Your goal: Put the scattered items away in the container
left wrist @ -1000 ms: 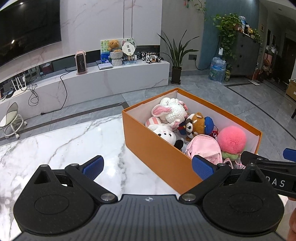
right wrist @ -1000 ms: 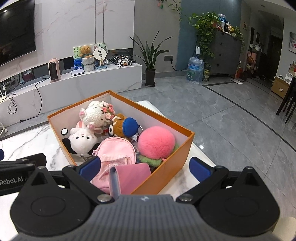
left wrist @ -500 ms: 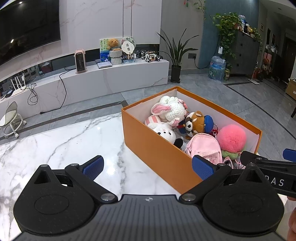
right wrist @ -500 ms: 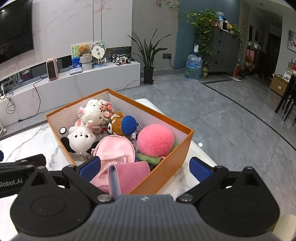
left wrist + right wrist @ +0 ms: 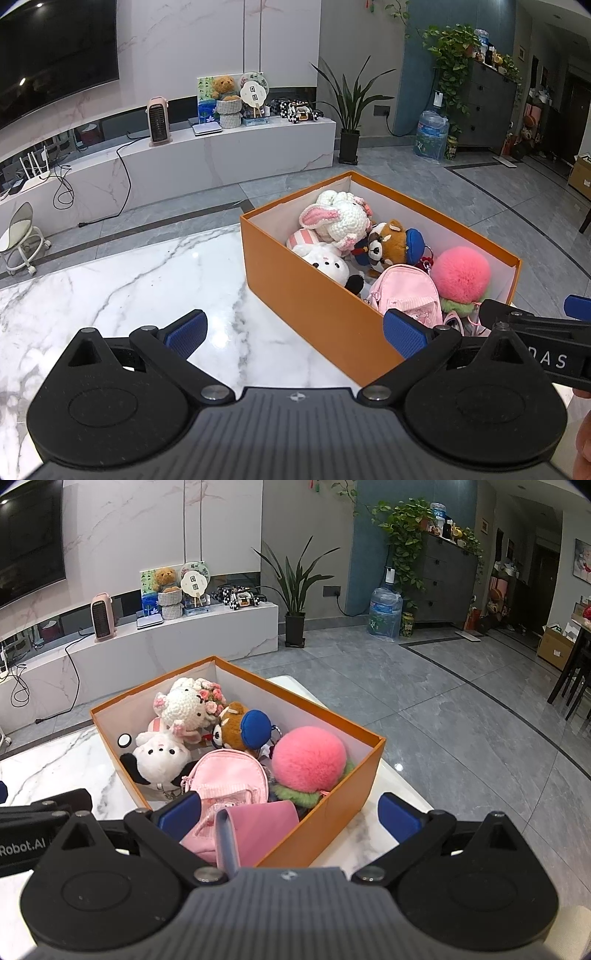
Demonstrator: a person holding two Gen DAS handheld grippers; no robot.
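Observation:
An orange box (image 5: 314,295) stands on the white marble table (image 5: 129,280) and also shows in the right wrist view (image 5: 332,819). It holds several soft toys: a crochet bunny (image 5: 340,218), a white plush (image 5: 328,264), a brown bear with a blue cap (image 5: 391,245), a pink mini backpack (image 5: 406,291), a pink pompom (image 5: 461,273) and a pink pouch (image 5: 258,823). My left gripper (image 5: 295,334) is open and empty, in front of the box's near left side. My right gripper (image 5: 290,810) is open and empty, over the box's near end.
The table edge lies just right of the box, with grey floor tiles (image 5: 461,720) beyond. A long white TV bench (image 5: 184,162) with a heater and ornaments runs along the far wall. A small stool (image 5: 22,236) stands on the floor at the left.
Both views have shifted only slightly; the box sits a touch lower in frame. Both grippers stay open and empty, and the toys have not moved.

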